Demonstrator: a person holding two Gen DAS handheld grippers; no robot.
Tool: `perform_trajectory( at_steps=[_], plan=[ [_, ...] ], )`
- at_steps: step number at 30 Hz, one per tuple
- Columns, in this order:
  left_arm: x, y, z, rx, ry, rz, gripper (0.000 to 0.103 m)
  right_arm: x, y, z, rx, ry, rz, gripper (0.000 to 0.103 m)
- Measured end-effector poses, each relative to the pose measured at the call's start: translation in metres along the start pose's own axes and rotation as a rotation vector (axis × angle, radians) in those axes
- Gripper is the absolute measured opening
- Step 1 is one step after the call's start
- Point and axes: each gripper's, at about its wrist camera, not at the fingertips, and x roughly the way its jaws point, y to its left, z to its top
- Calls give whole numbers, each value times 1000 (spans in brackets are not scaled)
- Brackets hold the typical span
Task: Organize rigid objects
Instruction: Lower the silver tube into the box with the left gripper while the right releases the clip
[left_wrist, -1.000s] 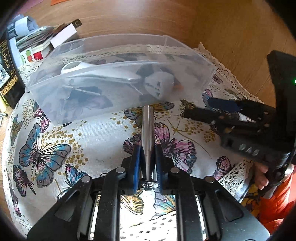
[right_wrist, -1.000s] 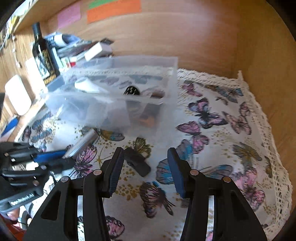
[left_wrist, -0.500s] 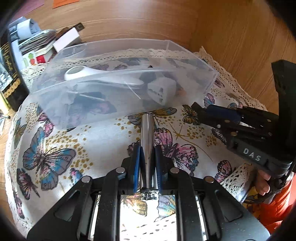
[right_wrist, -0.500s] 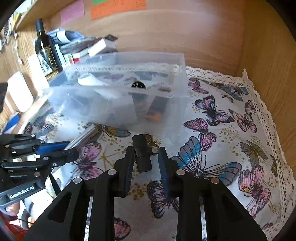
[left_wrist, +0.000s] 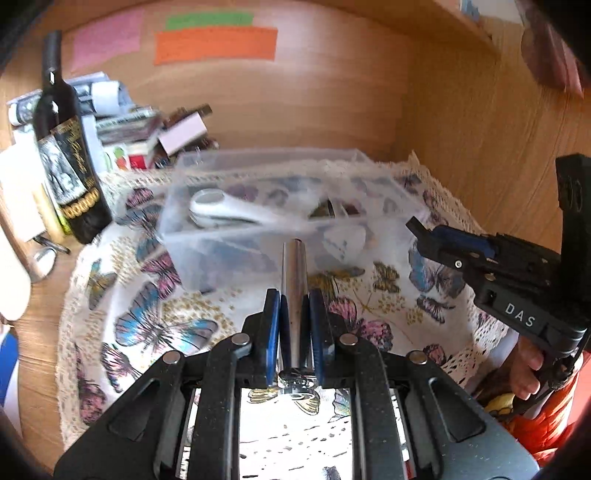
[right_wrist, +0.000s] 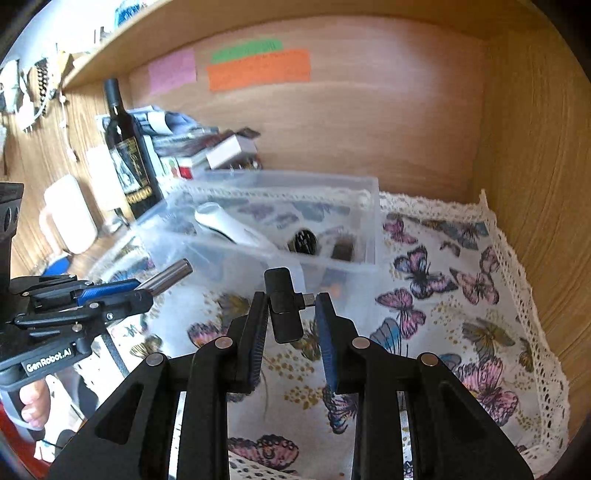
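Note:
My left gripper (left_wrist: 294, 308) is shut on a shiny metal cylinder (left_wrist: 293, 280) and holds it above the butterfly cloth (left_wrist: 155, 325), pointing at the clear plastic box (left_wrist: 207, 254). It also shows in the right wrist view (right_wrist: 110, 291) with the cylinder (right_wrist: 166, 275). My right gripper (right_wrist: 291, 314) is shut on a small black USB adapter (right_wrist: 282, 310), its metal plug touching the right finger, lifted in front of the box (right_wrist: 343, 273). The box holds a white handled tool (right_wrist: 225, 223), a black round item and other small pieces.
A dark wine bottle (left_wrist: 68, 162) and stacked books and boxes (left_wrist: 147, 136) stand behind the box at the left. Wooden walls close the back and right side (right_wrist: 535, 147). Coloured paper notes (right_wrist: 258, 68) hang on the back wall. A white object (right_wrist: 68, 214) sits far left.
Both grippers have risen from the cloth with their objects. The right gripper, open a second ago, closed on the black adapter and lifted it. The views now tilt up toward the back wall.

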Motion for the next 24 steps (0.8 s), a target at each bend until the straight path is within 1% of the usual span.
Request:
perform_trajectory(
  at_steps=[7, 12, 19, 24],
  plan=[
    [-30, 9, 22, -7, -109, 24, 15, -11, 2, 14, -4, -63, 0, 24],
    [-34, 19, 41, -19, -156, 45, 15, -11, 0, 26, -5, -105, -1, 24],
    [-23, 35, 66, -46, -181, 67, 15, 1, -6, 45, 1, -124, -14, 24],
    [0, 45, 83, -59, -162, 67, 15, 21, -9, 54, 3, -109, -21, 24]
  ],
)
